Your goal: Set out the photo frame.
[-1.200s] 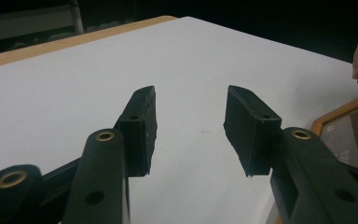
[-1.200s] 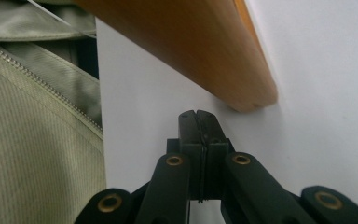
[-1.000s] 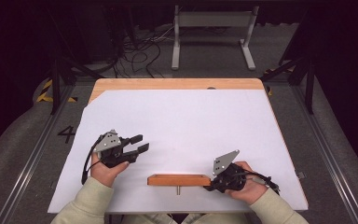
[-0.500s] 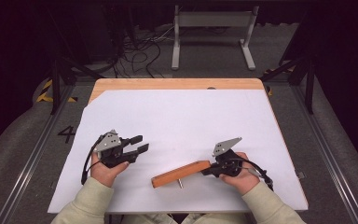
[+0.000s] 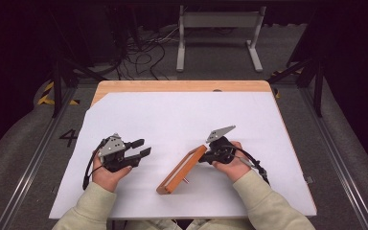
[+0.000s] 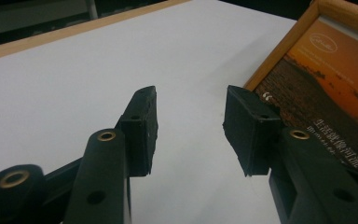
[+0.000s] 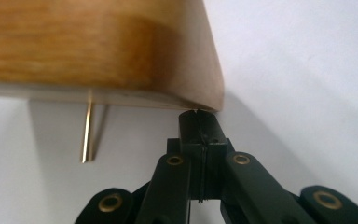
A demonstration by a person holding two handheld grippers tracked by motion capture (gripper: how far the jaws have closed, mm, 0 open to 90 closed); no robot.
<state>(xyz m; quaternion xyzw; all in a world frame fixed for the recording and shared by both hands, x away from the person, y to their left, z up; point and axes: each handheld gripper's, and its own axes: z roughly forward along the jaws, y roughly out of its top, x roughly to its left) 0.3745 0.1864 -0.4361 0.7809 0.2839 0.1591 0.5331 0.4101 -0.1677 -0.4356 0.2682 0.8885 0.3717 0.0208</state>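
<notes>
A wooden picture frame (image 5: 181, 168) stands on its edge, lying diagonally across the white table top (image 5: 182, 115). A thin brass pin (image 5: 185, 181) sticks out of its back. My right gripper (image 5: 204, 156) is at the frame's far right end. In the right gripper view its jaws (image 7: 199, 119) are shut together, their tips against the frame's rounded lower corner (image 7: 98, 46), with the pin (image 7: 88, 130) to their left. My left gripper (image 5: 143, 147) rests open to the left of the frame. The left gripper view has its open jaws (image 6: 191, 116) empty, with the frame's sunset picture (image 6: 326, 79) just to the right.
A wooden strip (image 5: 172, 86) borders the table's far edge. Beyond it are floor cables (image 5: 143, 52) and a grey metal stand (image 5: 218, 28). Floor rails run along both sides of the table.
The frame has swung from lying across the table to a diagonal; its right end moved away from me together with the right gripper. The left gripper stayed still and open.
</notes>
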